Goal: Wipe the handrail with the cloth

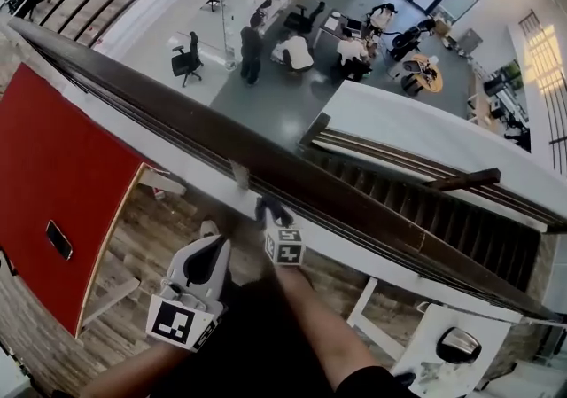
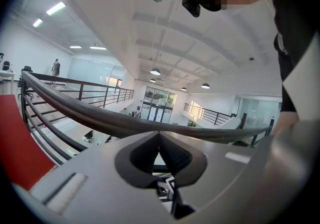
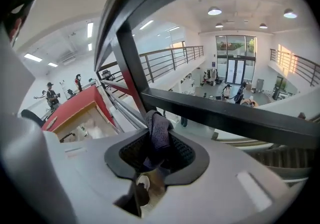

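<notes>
Down past the mezzanine edge lies an open office floor with desks and people. Along that edge the dark handrail (image 1: 266,155) runs on a slant. The only print in sight is the black-and-white square marker on each gripper's cube (image 1: 285,245). The right gripper (image 3: 159,140) is clamped on a dark cloth (image 3: 159,129), held close under a rail bar; whether it touches is unclear. The left gripper (image 2: 160,139) has its jaws pressed together.

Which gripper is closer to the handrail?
Right. The right gripper, shut on the cloth, is up beside the handrail; the left gripper hangs back, farther from it.
</notes>
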`<state>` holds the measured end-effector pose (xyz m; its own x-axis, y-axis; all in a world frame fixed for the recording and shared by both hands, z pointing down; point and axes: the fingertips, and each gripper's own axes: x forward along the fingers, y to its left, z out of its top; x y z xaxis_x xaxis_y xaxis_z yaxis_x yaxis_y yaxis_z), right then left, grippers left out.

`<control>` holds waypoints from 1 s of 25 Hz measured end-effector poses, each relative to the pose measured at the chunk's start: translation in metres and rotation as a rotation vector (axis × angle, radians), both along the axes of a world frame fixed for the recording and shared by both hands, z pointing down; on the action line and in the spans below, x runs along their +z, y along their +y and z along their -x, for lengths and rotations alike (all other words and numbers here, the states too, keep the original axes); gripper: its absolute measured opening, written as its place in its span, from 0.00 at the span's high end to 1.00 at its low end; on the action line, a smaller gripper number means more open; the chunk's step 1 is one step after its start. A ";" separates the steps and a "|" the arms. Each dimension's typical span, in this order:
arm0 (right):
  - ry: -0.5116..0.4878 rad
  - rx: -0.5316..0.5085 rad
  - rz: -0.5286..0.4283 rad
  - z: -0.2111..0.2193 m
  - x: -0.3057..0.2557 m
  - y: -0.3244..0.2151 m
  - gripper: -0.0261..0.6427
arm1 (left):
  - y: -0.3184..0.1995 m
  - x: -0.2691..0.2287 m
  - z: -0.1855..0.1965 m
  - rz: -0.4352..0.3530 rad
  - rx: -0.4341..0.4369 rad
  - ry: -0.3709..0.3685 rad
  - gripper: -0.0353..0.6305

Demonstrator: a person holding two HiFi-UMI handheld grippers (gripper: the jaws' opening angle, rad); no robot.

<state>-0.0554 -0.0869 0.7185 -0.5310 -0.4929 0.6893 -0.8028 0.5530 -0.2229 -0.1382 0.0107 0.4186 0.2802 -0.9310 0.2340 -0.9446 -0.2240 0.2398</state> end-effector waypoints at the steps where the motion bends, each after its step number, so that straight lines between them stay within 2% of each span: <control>1: 0.009 0.017 0.006 0.002 0.008 -0.004 0.83 | -0.001 0.003 0.006 -0.004 0.000 -0.011 0.95; 7: 0.022 0.075 0.027 0.017 0.047 -0.034 0.82 | -0.012 0.030 0.032 -0.006 0.000 -0.028 0.95; 9: 0.026 0.068 0.035 0.025 0.061 -0.040 0.82 | -0.019 0.041 0.036 0.009 -0.007 -0.016 0.95; 12: 0.016 0.073 0.040 0.037 0.077 -0.054 0.82 | -0.034 0.048 0.041 -0.011 -0.024 0.005 0.95; 18: 0.015 0.072 0.020 0.048 0.094 -0.068 0.82 | -0.043 0.052 0.023 -0.065 -0.037 0.005 0.95; 25: 0.023 0.057 0.018 0.050 0.096 -0.071 0.82 | -0.033 0.069 0.015 -0.029 -0.020 0.003 0.95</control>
<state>-0.1056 -0.1579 0.8147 -0.4861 -0.5095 0.7100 -0.8379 0.5026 -0.2130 -0.1531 -0.0227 0.4881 0.2624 -0.9426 0.2066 -0.9483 -0.2123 0.2359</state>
